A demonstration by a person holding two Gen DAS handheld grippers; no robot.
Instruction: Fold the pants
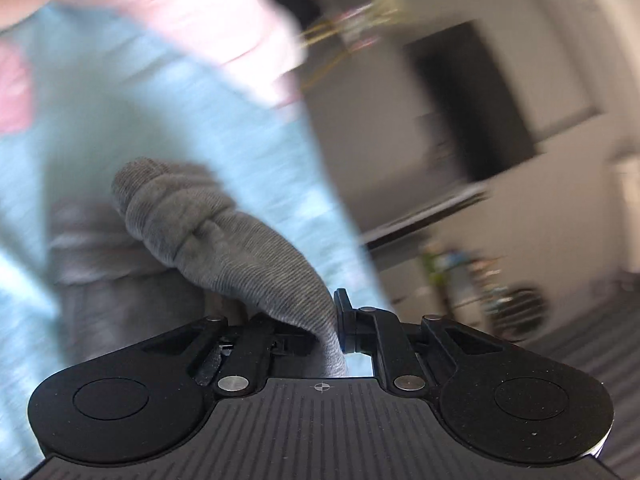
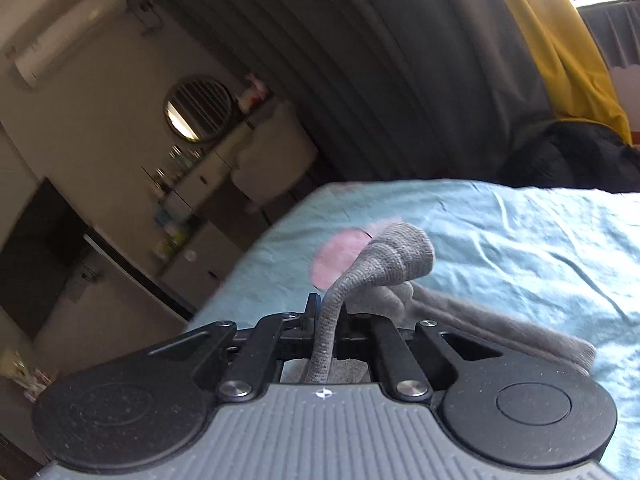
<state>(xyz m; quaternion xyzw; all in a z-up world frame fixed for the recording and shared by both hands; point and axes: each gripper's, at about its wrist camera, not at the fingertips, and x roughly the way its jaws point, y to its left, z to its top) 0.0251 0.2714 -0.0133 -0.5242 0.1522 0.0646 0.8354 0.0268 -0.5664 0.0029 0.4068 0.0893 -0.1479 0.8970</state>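
The grey knit pants (image 1: 224,240) are bunched and pinched in my left gripper (image 1: 328,332), which is shut on a thick fold of them; the cloth covers the left finger. More grey cloth hangs blurred below left. In the right wrist view my right gripper (image 2: 328,320) is shut on another bunched fold of the pants (image 2: 392,260), which sticks up past the fingers. The rest of the pants (image 2: 500,332) trails to the right on the light blue bed sheet (image 2: 520,240). Both views are tilted and the left one is motion-blurred.
The bed sheet (image 1: 140,128) has pink patches (image 2: 340,256). A pink-white pillow or cloth (image 1: 192,16) lies at the bed's far side. A dark cabinet (image 1: 472,96), a counter with bottles (image 2: 176,200), a round mirror (image 2: 199,108), grey curtains (image 2: 400,60) and a yellow cloth (image 2: 568,48) stand around.
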